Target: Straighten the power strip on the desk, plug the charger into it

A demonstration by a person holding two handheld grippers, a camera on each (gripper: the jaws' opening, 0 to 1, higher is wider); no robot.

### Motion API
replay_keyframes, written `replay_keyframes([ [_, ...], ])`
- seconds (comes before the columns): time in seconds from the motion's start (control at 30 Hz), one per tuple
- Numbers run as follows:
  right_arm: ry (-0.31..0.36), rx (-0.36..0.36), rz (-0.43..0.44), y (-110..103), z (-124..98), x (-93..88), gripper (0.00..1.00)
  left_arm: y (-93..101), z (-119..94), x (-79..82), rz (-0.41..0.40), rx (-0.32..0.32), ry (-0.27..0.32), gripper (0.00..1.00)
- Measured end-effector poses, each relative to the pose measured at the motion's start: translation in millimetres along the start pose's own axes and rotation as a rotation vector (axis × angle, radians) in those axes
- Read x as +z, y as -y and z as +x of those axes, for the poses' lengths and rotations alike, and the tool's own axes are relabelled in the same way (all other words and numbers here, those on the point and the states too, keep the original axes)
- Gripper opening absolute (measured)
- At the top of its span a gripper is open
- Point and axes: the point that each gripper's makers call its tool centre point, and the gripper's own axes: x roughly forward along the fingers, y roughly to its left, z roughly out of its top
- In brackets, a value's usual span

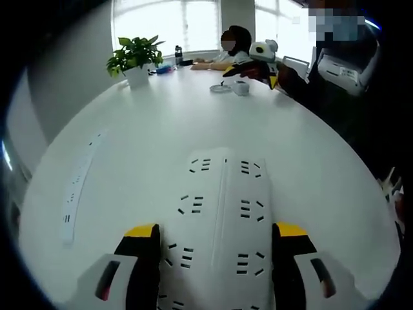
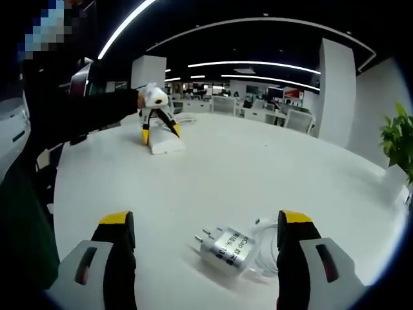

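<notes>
Left gripper (image 1: 216, 248) spread wide, jaws on either side of the strip (image 1: 219, 219), which lies flat on the desk (image 1: 310, 168); whether the pads touch its long edges cannot be told. Seen from the right gripper view, that same gripper (image 2: 159, 132) standing over the strip (image 2: 164, 145) far across the desk. A second, slimmer strip (image 1: 76, 187) lying well off to the side, near the desk edge.

Right gripper (image 2: 205, 248) also spread, nothing between the jaws yet, with the charger (image 2: 226, 248) lying on its side just ahead, prongs pointing away from its coiled white cable (image 2: 264, 258).

Strip probably rigid plastic, light, likely to slide on the smooth top (so turn it by the long sides, gently). Charger likely small, hard, a bit slick; best taken across the flat body faces, clear of prongs and cable. Cable soft, may drag or snag.
</notes>
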Motion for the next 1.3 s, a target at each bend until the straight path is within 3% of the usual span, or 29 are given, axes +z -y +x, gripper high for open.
replay_keyframes([
  [1.3,0.015,0.01,0.004,-1.7,-3.1,-1.9,0.9,0.5,8.1,8.8,-0.044,0.072,0.046,0.71],
])
